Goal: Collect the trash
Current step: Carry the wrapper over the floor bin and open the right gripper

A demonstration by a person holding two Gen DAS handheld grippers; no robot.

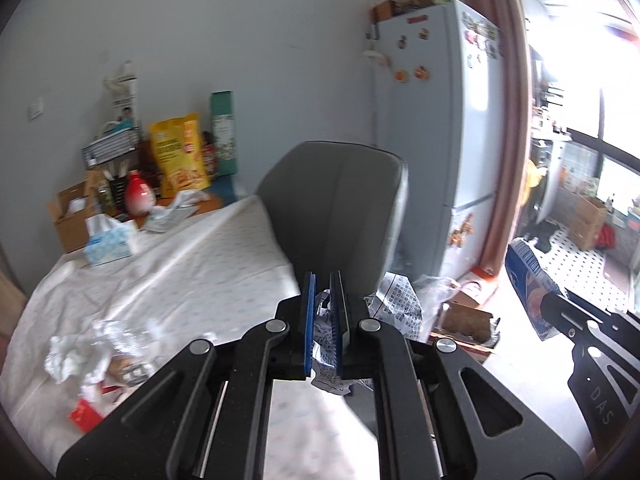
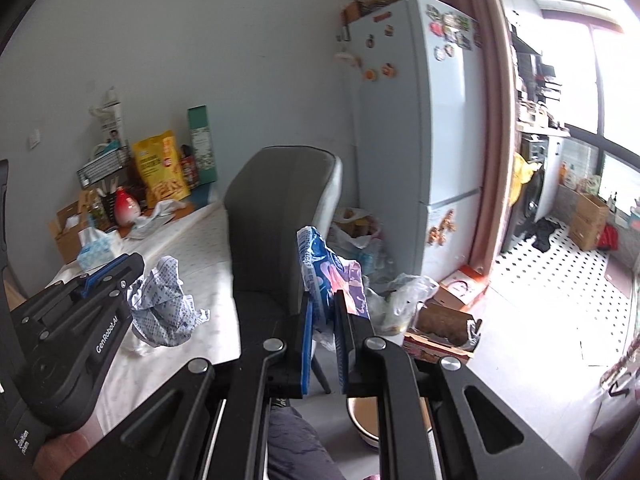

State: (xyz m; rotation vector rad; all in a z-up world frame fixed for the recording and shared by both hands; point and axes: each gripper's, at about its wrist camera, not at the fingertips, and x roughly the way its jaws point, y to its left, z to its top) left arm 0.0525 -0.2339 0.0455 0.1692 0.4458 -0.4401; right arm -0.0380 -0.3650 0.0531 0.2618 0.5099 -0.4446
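My left gripper (image 1: 324, 280) is shut on a crumpled printed paper (image 1: 394, 300) and holds it in the air past the table's right edge; it also shows in the right wrist view (image 2: 160, 304). My right gripper (image 2: 323, 300) is shut on a blue snack wrapper (image 2: 332, 268), seen too in the left wrist view (image 1: 528, 280). More trash lies on the table: crumpled white tissue and clear wrappers (image 1: 92, 352) and a red packet (image 1: 84, 420).
The table has a white cloth (image 1: 180, 272). A grey chair (image 1: 336, 204) stands by it. A tissue box (image 1: 108, 240), a yellow bag (image 1: 180, 156) and boxes sit at the table's far end. A white fridge (image 1: 440, 140), plastic bags (image 2: 400, 292) and cartons (image 2: 440, 328) stand on the floor.
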